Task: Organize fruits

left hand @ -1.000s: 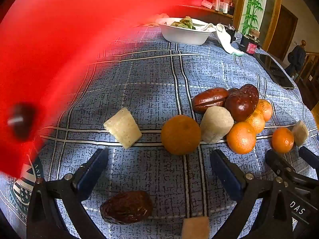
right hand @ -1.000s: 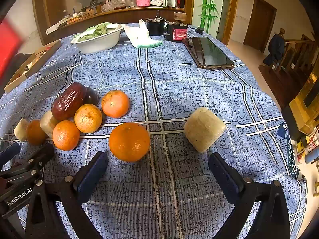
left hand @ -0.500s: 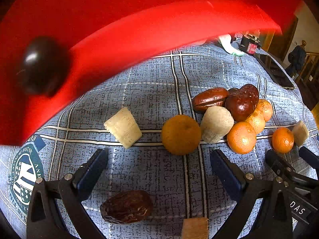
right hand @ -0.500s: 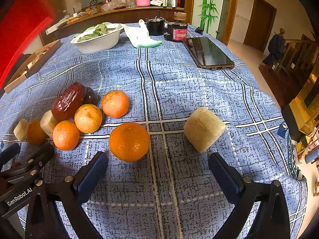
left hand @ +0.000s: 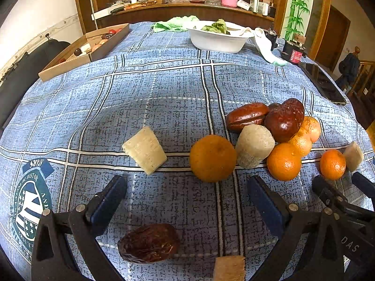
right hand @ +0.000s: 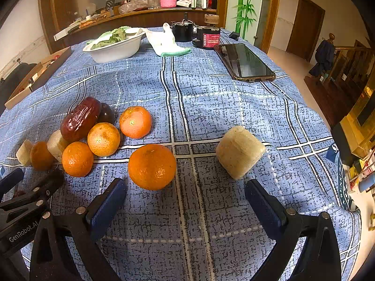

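On the blue checked tablecloth lie several mandarins, red dates and pale cut chunks. In the left wrist view a dull orange mandarin point(left hand: 212, 158) sits just ahead of my open left gripper point(left hand: 187, 197), beside a pale chunk point(left hand: 144, 149). A wrinkled dark date point(left hand: 148, 242) lies between the fingers, near the camera. A heap of dates point(left hand: 284, 123) and mandarins point(left hand: 284, 164) lies to the right. In the right wrist view my open right gripper point(right hand: 185, 200) stands just behind a large mandarin point(right hand: 151, 166) and a pale chunk point(right hand: 239, 155). Nothing is held.
A white bowl of greens point(left hand: 216, 38) stands at the far side, with a cardboard box point(left hand: 82, 50) at the far left. A phone point(right hand: 243, 62), a white cloth point(right hand: 164, 41) and small dark jars point(right hand: 207, 38) lie at the back right. The table edge drops off at right.
A red object with a dark round fruit on it, which swept across the upper left of both views, is gone from view. Both grippers and the fruits have stayed put.
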`<state>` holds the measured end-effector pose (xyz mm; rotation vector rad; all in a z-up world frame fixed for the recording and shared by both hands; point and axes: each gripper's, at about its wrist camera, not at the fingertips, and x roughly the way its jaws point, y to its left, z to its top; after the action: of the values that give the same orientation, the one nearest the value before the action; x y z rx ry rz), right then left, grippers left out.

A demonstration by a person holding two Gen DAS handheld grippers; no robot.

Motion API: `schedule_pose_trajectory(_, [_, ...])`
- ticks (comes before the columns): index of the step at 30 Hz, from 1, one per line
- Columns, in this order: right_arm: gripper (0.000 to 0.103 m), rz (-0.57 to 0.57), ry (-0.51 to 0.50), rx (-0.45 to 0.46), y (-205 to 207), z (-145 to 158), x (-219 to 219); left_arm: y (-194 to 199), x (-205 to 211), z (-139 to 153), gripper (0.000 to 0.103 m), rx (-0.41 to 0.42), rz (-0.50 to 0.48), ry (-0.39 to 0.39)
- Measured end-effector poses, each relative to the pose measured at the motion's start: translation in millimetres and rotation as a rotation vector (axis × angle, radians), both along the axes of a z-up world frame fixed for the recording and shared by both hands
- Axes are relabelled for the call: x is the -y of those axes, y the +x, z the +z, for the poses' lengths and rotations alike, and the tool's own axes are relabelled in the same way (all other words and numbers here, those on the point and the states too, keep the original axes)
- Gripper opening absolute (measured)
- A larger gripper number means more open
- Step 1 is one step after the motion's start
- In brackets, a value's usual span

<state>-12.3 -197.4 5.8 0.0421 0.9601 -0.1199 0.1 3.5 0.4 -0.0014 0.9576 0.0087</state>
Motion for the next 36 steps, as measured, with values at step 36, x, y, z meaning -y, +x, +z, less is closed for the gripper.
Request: schedule_pose_trajectory(36, [0.103, 0.000, 0.000, 0.000, 0.4, -0.5, 0.0, 0.9, 1.7, -4.1, 0.103, 0.000, 0.001, -0.003])
